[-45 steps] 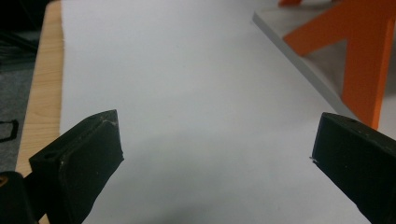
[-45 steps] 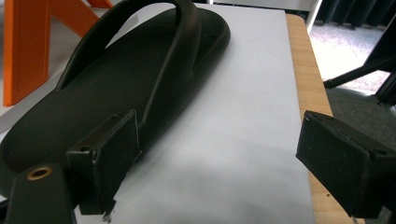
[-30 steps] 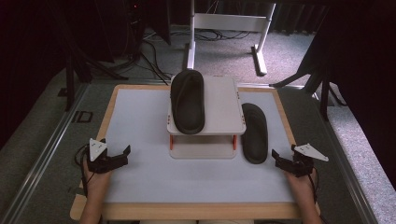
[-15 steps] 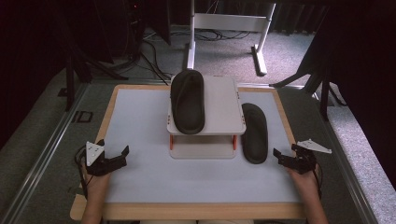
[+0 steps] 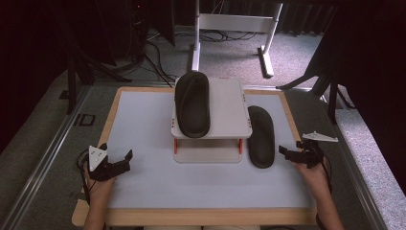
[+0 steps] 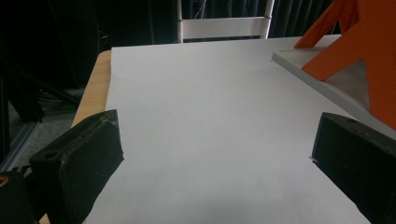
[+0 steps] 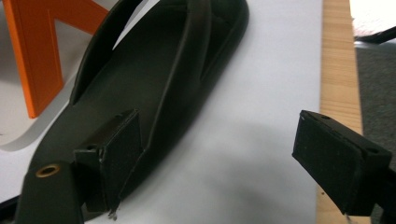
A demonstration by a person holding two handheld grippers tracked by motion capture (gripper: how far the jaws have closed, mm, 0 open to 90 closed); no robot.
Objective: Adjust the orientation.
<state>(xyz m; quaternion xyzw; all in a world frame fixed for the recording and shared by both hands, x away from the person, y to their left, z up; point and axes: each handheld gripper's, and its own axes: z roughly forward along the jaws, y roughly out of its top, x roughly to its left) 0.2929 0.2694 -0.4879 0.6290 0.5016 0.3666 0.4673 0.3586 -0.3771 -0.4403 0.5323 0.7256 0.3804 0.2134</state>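
Both tools are spread wide and hold nothing: the right tool (image 5: 290, 154) sits at the right edge of the counter (image 5: 143, 191), just beside the heel of the loose sandal (image 5: 261, 136), and the left tool (image 5: 119, 163) rests well apart from it at the near left corner.

From above, the counter shows as a pale sheet in a wooden frame. At its middle stands a white raised stand (image 5: 225, 110) on orange legs, with a second dark sandal (image 5: 192, 109) lying along its left half. The loose sandal lies flat on the counter just right of the stand, its length running away from the person.

Only the right gripper view (image 7: 205, 154) makes the near contact plain: one jaw is over the sandal's (image 7: 154, 79) heel rim, the other hangs over bare sheet near the wooden edge, and an orange leg (image 7: 37, 51) stands behind at the left. Whether that jaw touches the rubber cannot be told.

Bare sheet lies between the jaws (image 6: 215, 154) in the left gripper view, with the stand's base and orange leg (image 6: 369, 46) off to the right
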